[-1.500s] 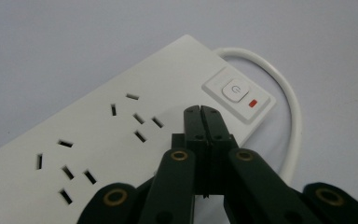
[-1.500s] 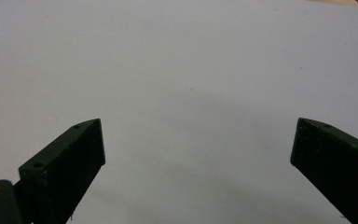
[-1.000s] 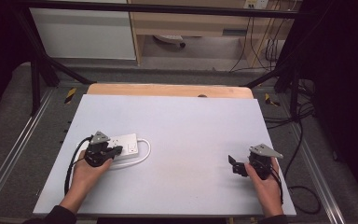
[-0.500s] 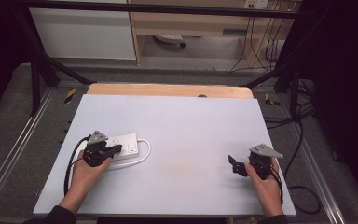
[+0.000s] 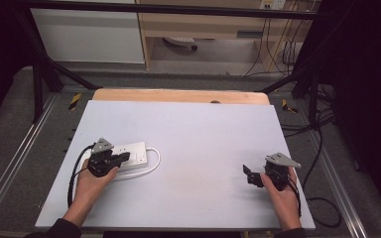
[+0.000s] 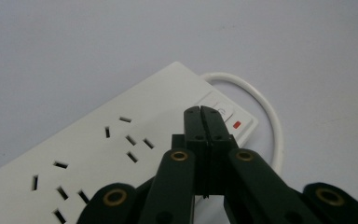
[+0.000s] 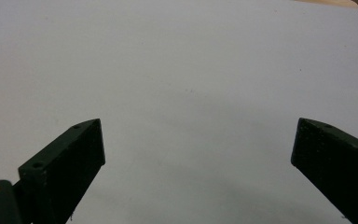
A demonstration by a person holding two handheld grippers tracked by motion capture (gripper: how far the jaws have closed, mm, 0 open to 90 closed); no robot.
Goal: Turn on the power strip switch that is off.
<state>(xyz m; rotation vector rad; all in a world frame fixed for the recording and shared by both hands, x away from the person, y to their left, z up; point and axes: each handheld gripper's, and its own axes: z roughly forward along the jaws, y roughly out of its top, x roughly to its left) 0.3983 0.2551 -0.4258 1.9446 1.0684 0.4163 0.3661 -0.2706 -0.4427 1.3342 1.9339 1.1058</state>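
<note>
A white power strip (image 5: 135, 151) lies flat on the left side of the white table top (image 5: 198, 134), its white cord (image 5: 155, 159) curling round its right end. My left gripper (image 5: 125, 157) is shut, its tips over the strip. In the left gripper view the shut jaws (image 6: 200, 110) rest at the strip's (image 6: 98, 154) switch end, beside the red indicator (image 6: 236, 124), partly hiding the rocker switch (image 6: 221, 109); the cord (image 6: 266, 108) loops behind. My right gripper (image 5: 248, 175) stands open over bare table at the front right, nothing between its jaws (image 7: 198, 140).
A wooden strip (image 5: 178, 95) runs along the table's far edge. Metal rails flank the table left and right. Black cables (image 5: 322, 148) trail on the floor at the right. A shelf unit (image 5: 203, 29) stands behind the table.
</note>
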